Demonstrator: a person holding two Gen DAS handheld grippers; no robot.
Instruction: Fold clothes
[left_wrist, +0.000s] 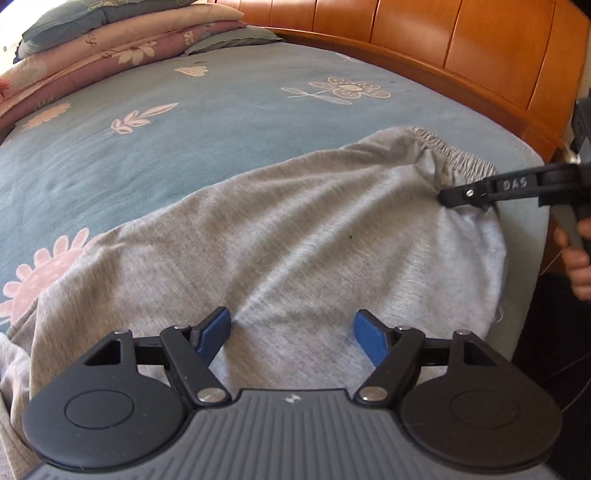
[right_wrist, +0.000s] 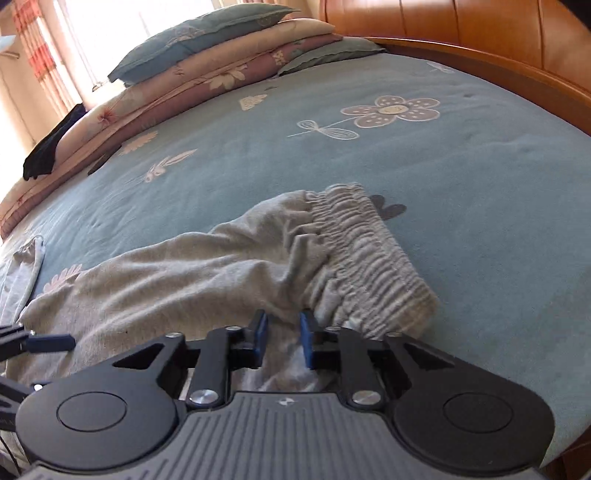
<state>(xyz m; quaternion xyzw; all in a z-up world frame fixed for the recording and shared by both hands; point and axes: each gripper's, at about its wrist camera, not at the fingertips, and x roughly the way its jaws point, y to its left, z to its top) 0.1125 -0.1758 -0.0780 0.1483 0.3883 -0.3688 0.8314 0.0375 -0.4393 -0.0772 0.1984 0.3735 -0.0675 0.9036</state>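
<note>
Grey trousers (left_wrist: 295, 236) lie spread on the blue flowered bed sheet (left_wrist: 221, 110), their elastic waistband (left_wrist: 458, 155) toward the right near the bed's edge. My left gripper (left_wrist: 293, 332) hovers open over the middle of the cloth, with nothing pinched between its blue pads. My right gripper (left_wrist: 443, 197) comes in from the right, held by a hand (left_wrist: 580, 258), and creases run to its tip. In the right wrist view the right gripper (right_wrist: 283, 332) stands narrow, with a gathered fold of the trousers (right_wrist: 184, 288) between its pads, just below the waistband (right_wrist: 362, 258).
Folded quilts and pillows (left_wrist: 110, 48) are stacked at the far left of the bed. A wooden headboard (left_wrist: 443, 44) curves along the back. Another pale grey garment (right_wrist: 22, 273) lies at the left edge, and a dark cloth (right_wrist: 48, 155) hangs off the quilt stack.
</note>
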